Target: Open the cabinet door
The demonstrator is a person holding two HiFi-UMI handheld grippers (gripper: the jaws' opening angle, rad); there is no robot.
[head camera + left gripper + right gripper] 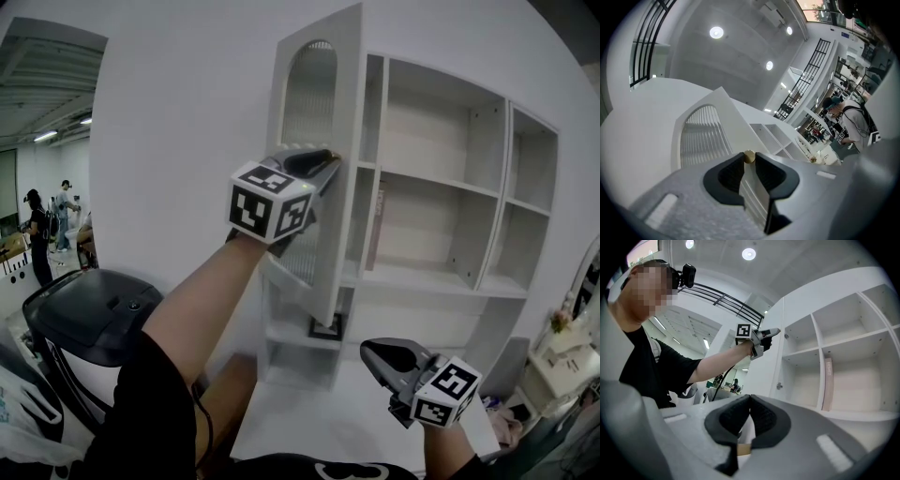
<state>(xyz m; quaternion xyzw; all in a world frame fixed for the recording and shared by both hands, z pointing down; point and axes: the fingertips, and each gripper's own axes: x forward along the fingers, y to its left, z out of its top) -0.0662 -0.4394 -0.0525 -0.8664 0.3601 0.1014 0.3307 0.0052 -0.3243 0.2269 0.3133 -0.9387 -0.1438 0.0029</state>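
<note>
While the cabinet door (347, 94) stands swung out from the white cabinet (427, 131), the left gripper (328, 161) is clamped on its free edge. The panel runs between the jaws, with a small brass knob (749, 156) right at their tips. Below and right of it, the right gripper (370, 352) hangs well clear of the door, its jaws closed together on nothing.

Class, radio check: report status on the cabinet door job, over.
Left gripper jaws clamped on door edge beside knob. Door stands open, shelves exposed. Right gripper shut, empty, low, away from door.
</note>
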